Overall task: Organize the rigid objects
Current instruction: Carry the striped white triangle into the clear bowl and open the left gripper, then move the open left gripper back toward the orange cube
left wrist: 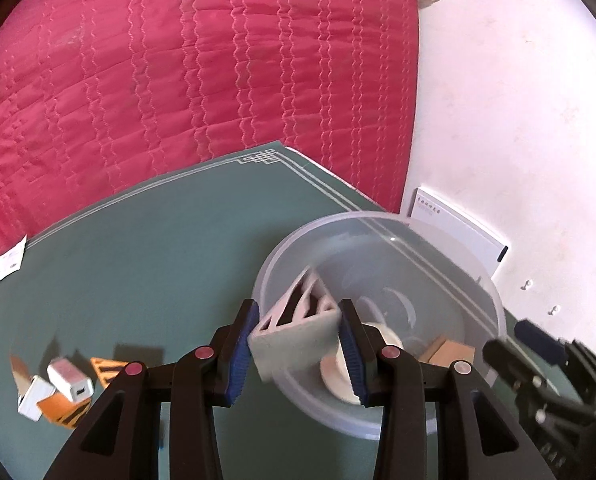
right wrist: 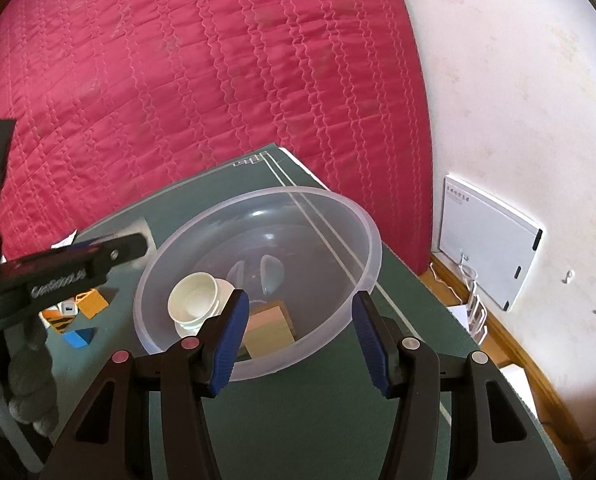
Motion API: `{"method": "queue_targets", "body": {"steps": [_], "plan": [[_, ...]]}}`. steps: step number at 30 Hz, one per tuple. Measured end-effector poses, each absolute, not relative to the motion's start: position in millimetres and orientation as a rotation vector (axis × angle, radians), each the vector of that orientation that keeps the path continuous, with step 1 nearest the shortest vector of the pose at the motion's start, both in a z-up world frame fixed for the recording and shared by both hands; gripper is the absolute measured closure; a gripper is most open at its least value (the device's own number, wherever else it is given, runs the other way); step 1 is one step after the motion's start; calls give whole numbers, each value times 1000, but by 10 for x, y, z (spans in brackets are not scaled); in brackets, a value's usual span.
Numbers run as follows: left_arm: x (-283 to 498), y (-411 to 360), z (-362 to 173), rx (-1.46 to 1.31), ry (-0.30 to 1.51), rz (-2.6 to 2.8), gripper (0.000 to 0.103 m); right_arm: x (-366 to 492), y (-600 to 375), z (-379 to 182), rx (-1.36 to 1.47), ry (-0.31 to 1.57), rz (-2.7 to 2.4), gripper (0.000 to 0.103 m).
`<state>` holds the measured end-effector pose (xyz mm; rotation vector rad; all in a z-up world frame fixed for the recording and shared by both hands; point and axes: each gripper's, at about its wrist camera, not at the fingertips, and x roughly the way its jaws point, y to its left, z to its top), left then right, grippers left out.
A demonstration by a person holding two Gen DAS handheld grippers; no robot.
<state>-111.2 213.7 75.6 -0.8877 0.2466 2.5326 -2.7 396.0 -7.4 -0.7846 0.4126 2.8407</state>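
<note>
My left gripper (left wrist: 298,320) is shut on a grey triangular lattice piece (left wrist: 294,340), held above the left rim of a clear plastic bowl (left wrist: 378,216). The bowl stands on a green mat (left wrist: 158,260). Inside it lie a white cup (left wrist: 338,376) and a wooden block (left wrist: 446,350). In the right wrist view, my right gripper (right wrist: 301,304) hangs open over the near rim of the bowl (right wrist: 338,200), pressing on nothing. Beyond it are the cup (right wrist: 194,296) and the wooden block (right wrist: 268,328). The left gripper (right wrist: 110,254) comes in from the left there.
Loose pieces lie on the mat's left: a white charger (left wrist: 70,384), orange striped blocks (left wrist: 64,412), a blue block (right wrist: 78,338). A red quilted cover (left wrist: 178,80) lies behind the mat. A white box (right wrist: 490,244) is mounted on the wall at right. A paper tag (left wrist: 8,264) sits at the mat's edge.
</note>
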Motion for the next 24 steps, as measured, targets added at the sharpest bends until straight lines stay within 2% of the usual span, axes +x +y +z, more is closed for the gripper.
{"method": "queue_targets", "body": {"steps": [2,3,5,8,12,24], "plan": [[-1143,2174,772,-872,237,2527,58,-31,3958,-79,-784,417,2838,48],[-1159,2195,777,-869,235,2524,52,-31,3957,-79,-785,419,2838,48],[-1181,2207,781,-864,229,2528,47,-40,3958,-80,-789,424,2837,48],[-1190,2166,742,-879,221,2526,46,-42,3948,-77,-790,426,2836,48],[-1192,2023,688,-912,194,2545,36,-40,3951,-78,-791,426,2834,48],[-1043,1667,656,-927,182,2616,25,-36,3941,-95,-800,414,2825,48]]}}
